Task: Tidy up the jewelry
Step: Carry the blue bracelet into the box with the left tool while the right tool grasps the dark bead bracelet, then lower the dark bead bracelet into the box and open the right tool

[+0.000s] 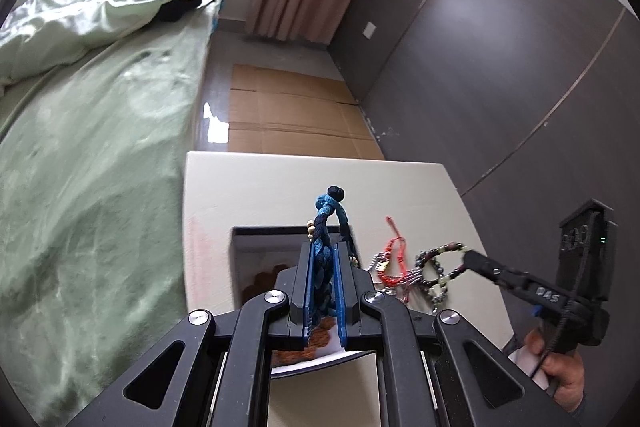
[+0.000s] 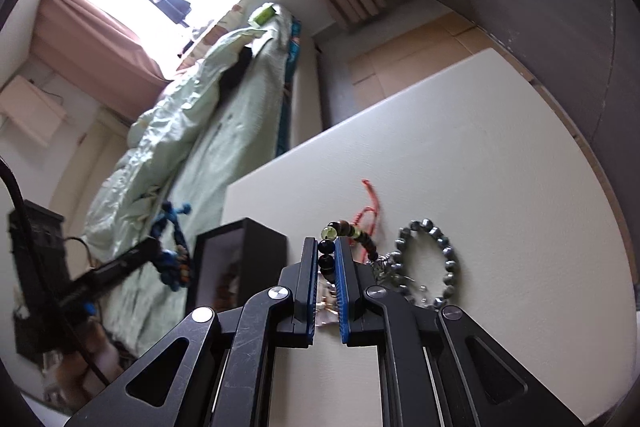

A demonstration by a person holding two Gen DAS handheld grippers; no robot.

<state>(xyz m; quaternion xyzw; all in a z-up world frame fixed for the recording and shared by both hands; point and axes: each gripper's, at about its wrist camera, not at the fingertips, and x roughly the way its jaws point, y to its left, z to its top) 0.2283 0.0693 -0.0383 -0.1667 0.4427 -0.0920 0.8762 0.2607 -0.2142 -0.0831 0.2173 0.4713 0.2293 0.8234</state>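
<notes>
1. The left claw is clamped on a blue braided bracelet; the cord stands up between the blue pads, its dark knot at the top, held above the open black box.
2. The right claw is pinched on a mixed-bead bracelet with green and dark beads, which arcs out from between the pads just above the tabletop.
3. Just beside the right claw lie a grey bead bracelet, a red string bracelet and some small metal pieces, all close together; whether they are tangled I cannot tell.
4. The box sits at the left of the white tabletop; brownish items show inside it, too blurred to name.
5. Handling, as I judge it: the braid is soft, light and grippy, so a hold across its middle should be secure, though it will flop when released. The beaded loops are light but hard and rounded, likely to roll or slip between the pads; gripping across two neighbouring beads or on the elastic between them seems safest.
6. The red string is thin and limp; lifting the beads nearby could drag it along.
7. Beyond the tabletop are a bed with green bedding, cardboard on the floor and a curtain.
</notes>
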